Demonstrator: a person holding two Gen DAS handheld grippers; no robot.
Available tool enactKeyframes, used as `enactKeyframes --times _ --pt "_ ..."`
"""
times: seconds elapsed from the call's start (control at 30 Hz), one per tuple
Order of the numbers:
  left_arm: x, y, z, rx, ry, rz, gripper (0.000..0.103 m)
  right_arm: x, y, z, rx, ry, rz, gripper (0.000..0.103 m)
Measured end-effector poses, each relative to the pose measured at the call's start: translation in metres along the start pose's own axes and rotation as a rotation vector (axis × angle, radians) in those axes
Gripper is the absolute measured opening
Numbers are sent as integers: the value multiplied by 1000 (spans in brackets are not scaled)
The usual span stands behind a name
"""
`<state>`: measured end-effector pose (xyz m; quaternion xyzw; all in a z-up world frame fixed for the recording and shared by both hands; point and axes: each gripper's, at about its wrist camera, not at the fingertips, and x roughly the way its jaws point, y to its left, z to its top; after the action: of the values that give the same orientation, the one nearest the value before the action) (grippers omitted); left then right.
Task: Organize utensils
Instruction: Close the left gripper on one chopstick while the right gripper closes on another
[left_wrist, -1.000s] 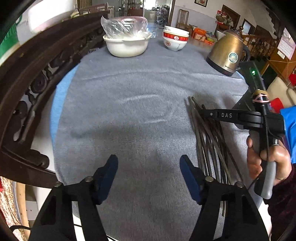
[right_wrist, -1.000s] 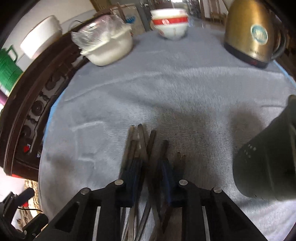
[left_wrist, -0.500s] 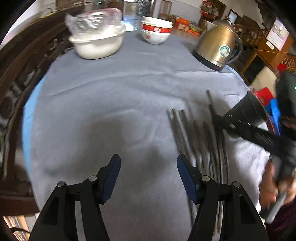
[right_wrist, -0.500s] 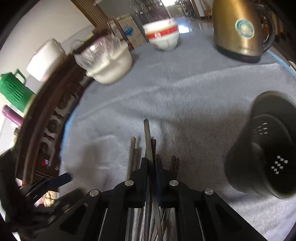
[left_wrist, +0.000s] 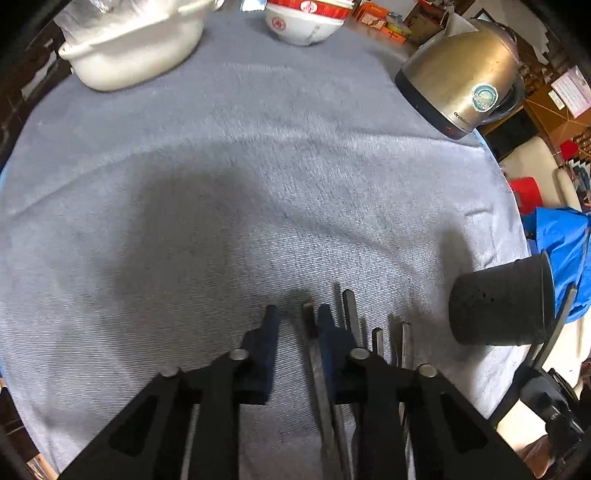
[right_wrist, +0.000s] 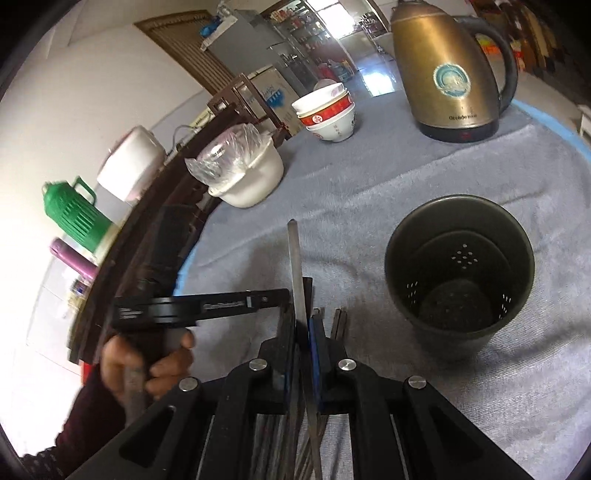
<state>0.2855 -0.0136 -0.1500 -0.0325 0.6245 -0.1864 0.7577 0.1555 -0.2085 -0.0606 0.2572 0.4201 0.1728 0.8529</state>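
Chopsticks (left_wrist: 354, 332) are lying bundled at six o'clock on the grey cloth (left_wrist: 258, 166); the right gripper (right_wrist: 303, 332) is clenching one chopstick (right_wrist: 295, 266), the left gripper (left_wrist: 295, 325) spreading over the rest. Likely next: tipping it into the black holder (right_wrist: 461, 273) at three o'clock.

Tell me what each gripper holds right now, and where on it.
The right gripper is shut on one chopstick, gripped partway along, its far end sticking out ahead. The left gripper is open and holds nothing.
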Motion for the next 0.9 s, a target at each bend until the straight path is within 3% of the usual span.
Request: enactKeyframes --times 0.03,0.2,0.37,0.53,0.63,0.7,0.8,0.83,0.87,0.9 --pt "3 0 0 -2 9 5 10 -3 -2 0 5 -5 18 9" --pt "-5 4 -2 -15 -24 2 8 -13 -4 0 19 -47 81 9" --pt "-22 7 -11 5 -45 6 8 -13 -2 0 20 -36 4 12" --pt "-33 21 -23 9 -45 -15 8 -13 -4 -7 -16 15 -138 14" --pt "-36 30 -29 25 -48 -16 9 -11 -15 -15 -27 84 -213 34" --pt "-30 31 -27 30 -42 1 9 -11 -23 -23 -14 108 -237 63" --pt "-25 32 -27 31 -33 15 9 -12 -29 -33 -40 86 -294 62" --pt "-25 33 -28 31 -30 17 10 -7 -32 -36 -55 104 -314 57" --pt "-26 35 -29 29 -24 15 10 -4 -33 -36 -61 115 -318 42" --pt "-27 35 -29 27 -24 11 12 2 -35 -37 -67 134 -326 36"
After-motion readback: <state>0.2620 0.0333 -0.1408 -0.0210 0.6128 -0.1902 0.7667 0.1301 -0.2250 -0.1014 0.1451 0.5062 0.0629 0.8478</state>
